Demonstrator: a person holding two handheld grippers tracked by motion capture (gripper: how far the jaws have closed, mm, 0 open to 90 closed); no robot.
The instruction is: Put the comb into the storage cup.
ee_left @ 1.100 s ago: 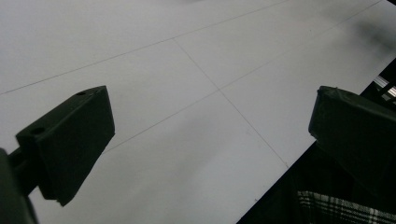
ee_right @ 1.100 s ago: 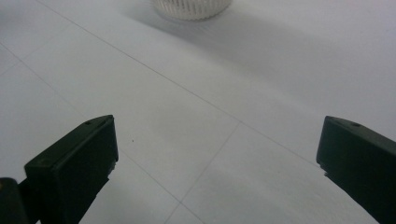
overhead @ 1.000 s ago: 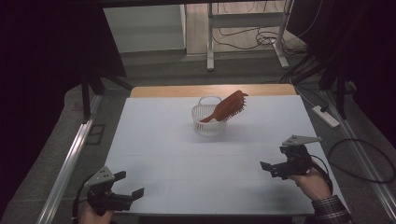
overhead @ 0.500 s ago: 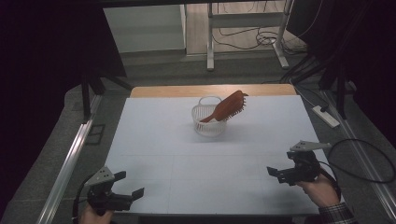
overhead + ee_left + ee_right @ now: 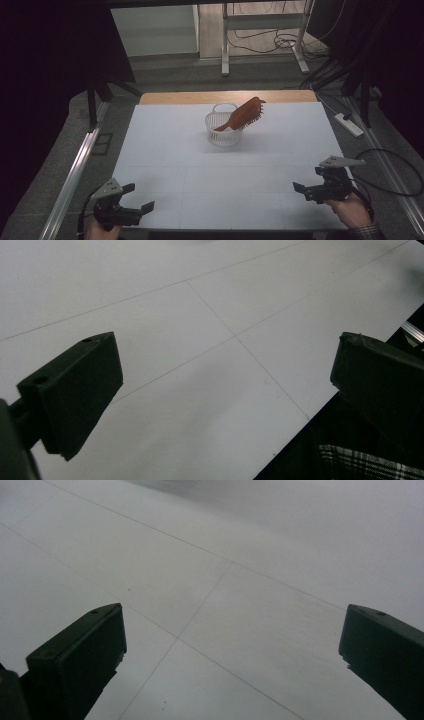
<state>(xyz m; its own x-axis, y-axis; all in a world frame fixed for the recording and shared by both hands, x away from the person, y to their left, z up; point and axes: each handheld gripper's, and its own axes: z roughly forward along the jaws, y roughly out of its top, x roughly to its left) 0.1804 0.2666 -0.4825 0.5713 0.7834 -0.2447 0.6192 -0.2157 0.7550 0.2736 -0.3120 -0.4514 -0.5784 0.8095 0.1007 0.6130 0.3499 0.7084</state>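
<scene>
- L tongs [image 5: 139, 196] hovering at the near-left corner of the worktop [image 5: 165, 150], jaws spread wide apart, released, gripping nothing.
- L gripper view: both black jaws standing far apart w/ bare white worktop [image 5: 200, 340] showing between them; not touching anything. A bit of plaid sleeve [image 5: 370, 462] showing just beyond the worktop edge, by the right-hand jaw.
- R tongs [image 5: 302, 190] hovering at the near-right corner, held by a hand [image 5: 350, 210]; jaws also wide open, released, nothing gripped.
- R gripper view: jaws sitting at opposite sides, only plain worktop [image 5: 225, 605] w/ thin seam lines lying between; no contact w/ any object.
- Hairbrush [image 5: 242, 115], reddish-brown, lying tilted in the white basket [image 5: 222, 136], handle end down inside, bristle head sticking up over the rim & away from both tongs.
- Basket + brush sitting well ahead of both tongs, roughly midway between them sideways, toward the far side of the worktop; well apart from either pair.
- L & R tongs well apart from each other, pointing inward across the worktop.
</scene>
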